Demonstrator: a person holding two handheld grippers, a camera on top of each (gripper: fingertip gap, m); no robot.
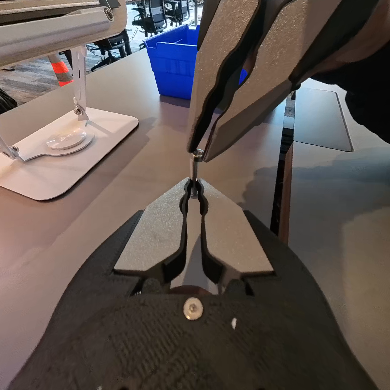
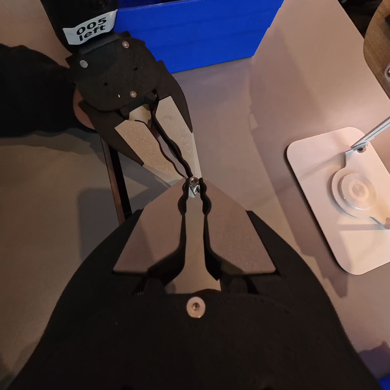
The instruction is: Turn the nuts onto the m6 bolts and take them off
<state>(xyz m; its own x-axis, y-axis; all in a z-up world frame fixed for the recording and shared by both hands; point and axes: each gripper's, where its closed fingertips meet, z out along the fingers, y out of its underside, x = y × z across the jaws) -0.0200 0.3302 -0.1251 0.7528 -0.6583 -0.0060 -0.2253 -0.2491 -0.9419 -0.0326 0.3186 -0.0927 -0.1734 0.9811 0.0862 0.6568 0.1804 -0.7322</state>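
Note:
My left gripper (image 1: 193, 184) is shut on the lower end of a silver bolt (image 1: 194, 168) that stands upright above the table. My right gripper (image 1: 198, 155) comes down from above and is shut on a small silver nut (image 1: 198, 153) at the bolt's top end. In the right wrist view my right gripper (image 2: 193, 186) pinches the nut (image 2: 194, 190) at its tips. The left gripper (image 2: 191, 176) reaches in from the upper left and meets it tip to tip, with the bolt (image 2: 193, 180) seen nearly end-on. How far the nut sits on the thread is hidden.
A blue bin (image 1: 173, 63) stands at the table's far side, also in the right wrist view (image 2: 190, 31). A white stand with a flat base plate (image 1: 63, 152) (image 2: 337, 200) sits beside the grippers. A dark seam (image 1: 282, 168) splits the grey table (image 1: 126, 190). An orange cone (image 1: 61, 71) stands on the floor beyond. Left and right tips are no more than a few centimetres apart.

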